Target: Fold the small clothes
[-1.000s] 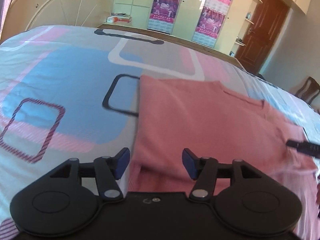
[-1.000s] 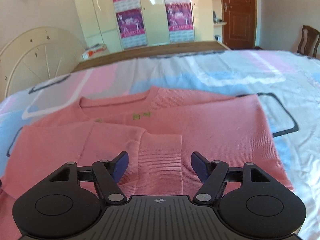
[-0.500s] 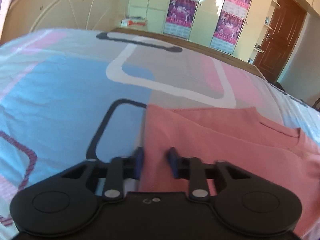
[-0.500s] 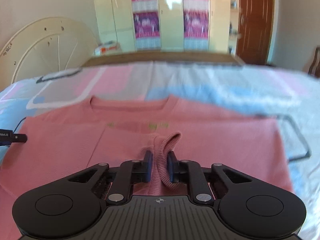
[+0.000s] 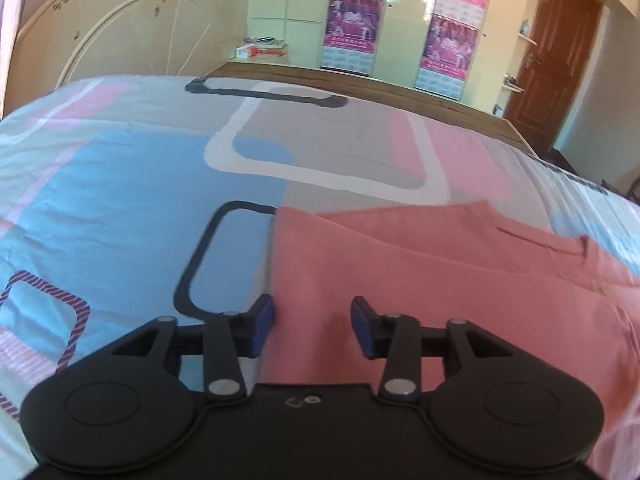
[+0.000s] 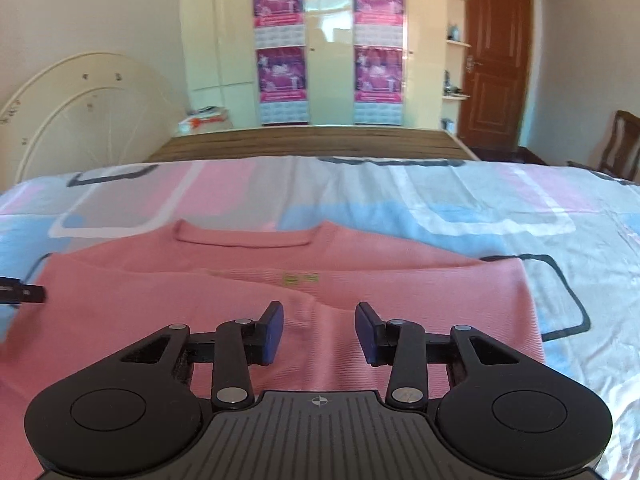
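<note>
One pink sweater [image 6: 248, 292] lies flat on a bed sheet [image 6: 460, 208] with blue, pink, white and grey shapes on it. The sweater's neck hole points away, toward the wooden end of the bed [image 6: 312, 144], and one sleeve is folded across the middle of it. There are two grippers. The right gripper [image 6: 319, 328] hangs over the near middle of the sweater, and its two blue fingertips [image 6: 273, 330] are apart and opening wider, with only flat pink cloth showing below the gap and nothing pinched. The left gripper [image 5: 312, 326] hangs over the sweater's left edge, where the pink cloth meets the sheet. Its two blue fingertips [image 5: 262, 326] are also apart and opening wider, and they pinch nothing; the sweater's edge shows just under the gap. In the right wrist view, one small dark piece pokes in at the far left, but it is too small to tell what it is. Behind the bed stands a pale wardrobe [image 6: 328, 48] with four purple posters [image 6: 280, 76] on its doors, two on each side. One brown door [image 6: 496, 60] is to the right of it. One wooden chair [image 6: 620, 144] stands at the far right, and one round cream headboard [image 6: 80, 108] leans at the left.
</note>
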